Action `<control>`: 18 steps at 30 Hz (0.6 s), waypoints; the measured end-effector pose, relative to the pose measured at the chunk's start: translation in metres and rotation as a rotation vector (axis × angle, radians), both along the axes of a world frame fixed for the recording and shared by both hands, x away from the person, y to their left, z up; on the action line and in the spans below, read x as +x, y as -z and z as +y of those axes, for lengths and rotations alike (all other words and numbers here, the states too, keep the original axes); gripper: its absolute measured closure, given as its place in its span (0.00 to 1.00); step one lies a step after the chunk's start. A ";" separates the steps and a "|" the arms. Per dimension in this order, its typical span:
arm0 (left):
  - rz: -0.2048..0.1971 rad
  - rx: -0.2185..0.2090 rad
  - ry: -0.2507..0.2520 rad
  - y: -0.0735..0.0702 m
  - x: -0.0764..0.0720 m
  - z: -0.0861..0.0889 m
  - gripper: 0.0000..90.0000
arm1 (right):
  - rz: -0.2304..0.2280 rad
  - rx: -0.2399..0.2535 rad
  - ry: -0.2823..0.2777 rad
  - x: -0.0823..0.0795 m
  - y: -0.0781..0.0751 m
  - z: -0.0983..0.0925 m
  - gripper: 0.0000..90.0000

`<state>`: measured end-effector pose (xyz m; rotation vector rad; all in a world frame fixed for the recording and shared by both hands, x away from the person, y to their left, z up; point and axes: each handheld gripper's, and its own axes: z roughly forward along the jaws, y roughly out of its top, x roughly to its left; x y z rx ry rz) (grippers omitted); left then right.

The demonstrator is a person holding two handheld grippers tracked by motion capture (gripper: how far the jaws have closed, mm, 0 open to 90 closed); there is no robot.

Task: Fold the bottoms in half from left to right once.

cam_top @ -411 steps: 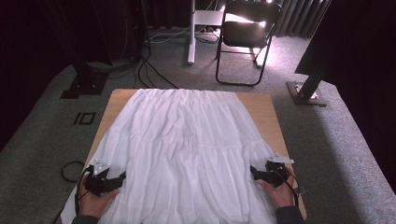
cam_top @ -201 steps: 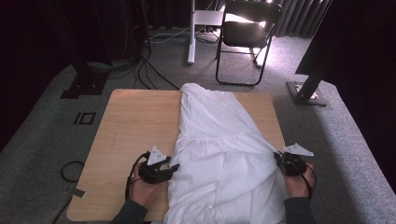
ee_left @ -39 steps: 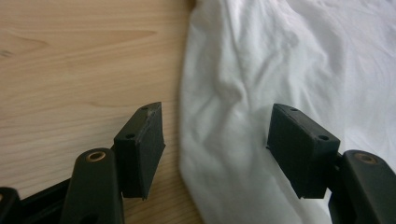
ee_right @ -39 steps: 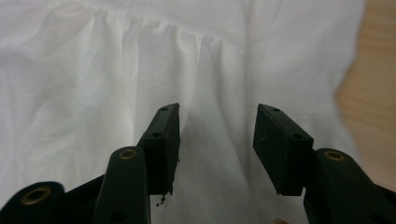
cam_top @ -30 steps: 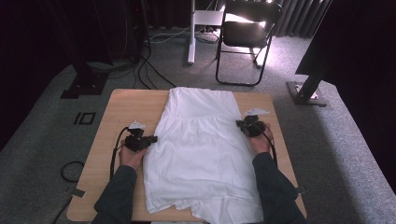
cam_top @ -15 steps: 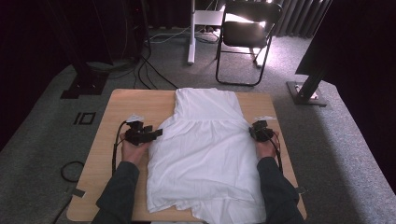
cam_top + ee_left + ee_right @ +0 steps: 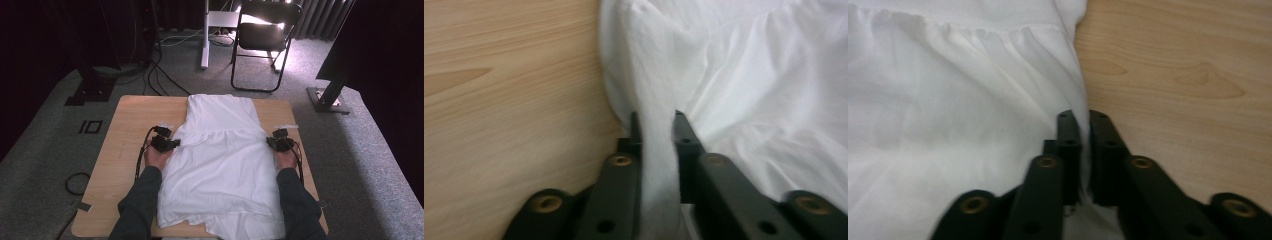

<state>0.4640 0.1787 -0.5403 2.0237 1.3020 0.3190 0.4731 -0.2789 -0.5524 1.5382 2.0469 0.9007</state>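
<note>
We have the white garment [image 7: 222, 160] lying folded lengthwise down the middle of the wooden table [image 7: 125, 130], its long axis running from our edge toward the far edge. Our left gripper [image 7: 165, 144] sits on its left edge; its jaws have just been closing and now pinch a ridge of the fabric [image 7: 656, 150]. Our right gripper [image 7: 280, 144] mirrors it on the right edge — jaws clamped on the hem beside the gathered seam [image 7: 998, 35]. Both grips sit level with each other at the seam, so neither hand is nearer — the next fold likely runs across the long axis.
</note>
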 end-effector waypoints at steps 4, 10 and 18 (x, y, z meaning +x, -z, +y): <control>-0.045 -0.005 -0.005 -0.004 -0.021 0.016 0.97 | 0.007 -0.014 -0.032 -0.011 -0.001 0.003 0.99; -0.089 0.023 0.042 0.002 -0.073 0.035 0.97 | -0.013 0.015 -0.100 -0.061 0.004 0.009 0.99; -0.087 0.029 0.069 0.006 -0.146 0.039 0.96 | -0.032 -0.007 -0.140 -0.154 0.007 0.018 0.99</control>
